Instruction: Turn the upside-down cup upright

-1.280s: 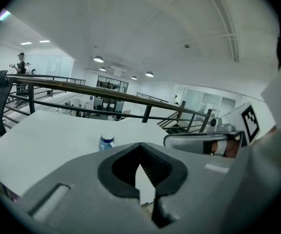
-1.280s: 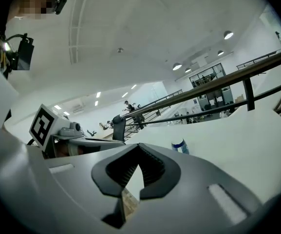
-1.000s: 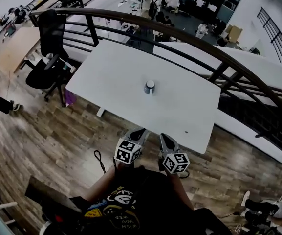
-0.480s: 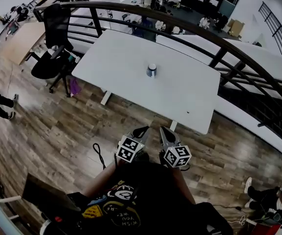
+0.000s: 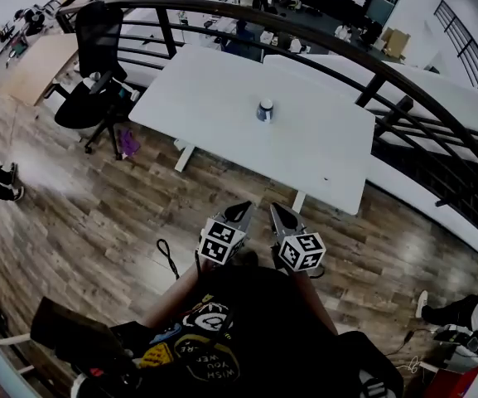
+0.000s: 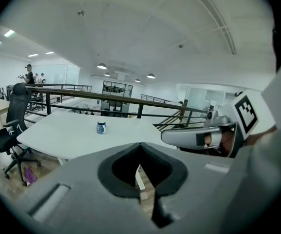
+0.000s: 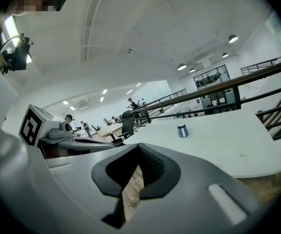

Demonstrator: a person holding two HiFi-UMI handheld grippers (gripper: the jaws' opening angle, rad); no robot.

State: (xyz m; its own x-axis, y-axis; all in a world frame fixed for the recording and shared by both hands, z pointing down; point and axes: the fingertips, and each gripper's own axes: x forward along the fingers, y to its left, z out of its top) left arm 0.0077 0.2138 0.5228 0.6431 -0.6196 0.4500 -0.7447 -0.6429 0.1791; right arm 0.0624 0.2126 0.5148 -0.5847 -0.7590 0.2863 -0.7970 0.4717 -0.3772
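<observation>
White rectangular bench [image 5: 222,98] carries a small blue-and-white cup [image 5: 264,110] near its middle. Grey left tongs [image 5: 240,213] and right tongs [image 5: 278,212], both closed on nothing, hang over the wooden floor [image 5: 98,214], well apart from the cup.

The desk [image 5: 222,114] is plain white. The cup [image 5: 265,110] is dark blue with a pale top. The floor [image 5: 98,206] — brown wood planks. The chair [image 5: 89,98] is black. The left gripper [image 5: 240,212] and right gripper [image 5: 277,211] are grey — patterned with black-and-white squares.
</observation>
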